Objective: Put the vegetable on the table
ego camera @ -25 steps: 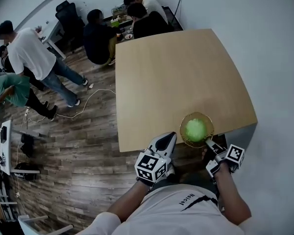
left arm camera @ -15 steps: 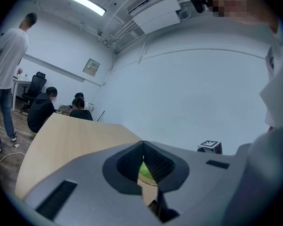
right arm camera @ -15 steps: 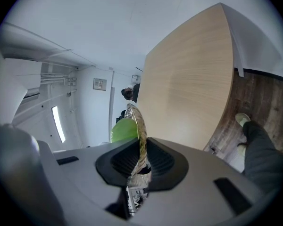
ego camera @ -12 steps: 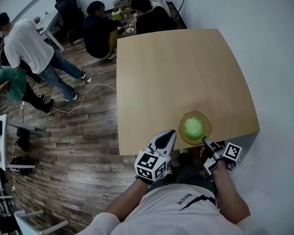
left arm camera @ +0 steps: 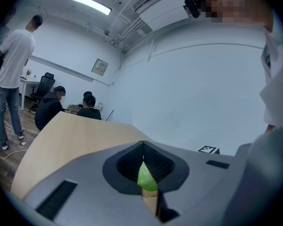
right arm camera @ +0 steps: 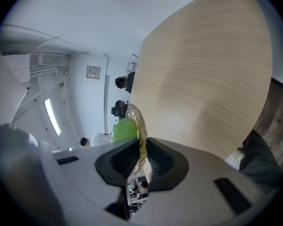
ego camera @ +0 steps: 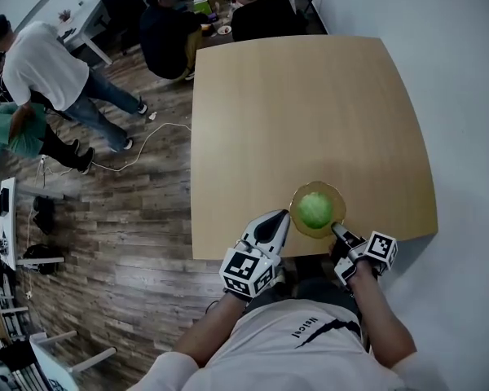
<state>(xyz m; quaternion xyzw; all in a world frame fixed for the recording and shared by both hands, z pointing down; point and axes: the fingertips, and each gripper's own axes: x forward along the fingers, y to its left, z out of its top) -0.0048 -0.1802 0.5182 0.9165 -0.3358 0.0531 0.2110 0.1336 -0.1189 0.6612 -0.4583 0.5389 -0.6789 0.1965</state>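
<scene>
A round green vegetable (ego camera: 314,209) lies in a small amber glass bowl (ego camera: 336,217) over the near edge of the light wooden table (ego camera: 310,112). My right gripper (ego camera: 337,231) is shut on the bowl's near right rim. In the right gripper view the rim (right arm camera: 140,126) runs between the jaws and the vegetable (right arm camera: 123,130) shows beside it. My left gripper (ego camera: 279,218) is shut, its tip close to the bowl's left side. Through the slit of its jaws a strip of the vegetable (left arm camera: 146,177) shows.
Seated people (ego camera: 257,10) crowd a desk beyond the table's far edge. Two people (ego camera: 41,63) stand on the wooden floor at the left, near a white cable (ego camera: 159,141). A white wall (ego camera: 456,96) runs along the table's right side.
The bowl with the vegetable has shifted a little left and farther in over the table's near edge. Both grippers moved with it.
</scene>
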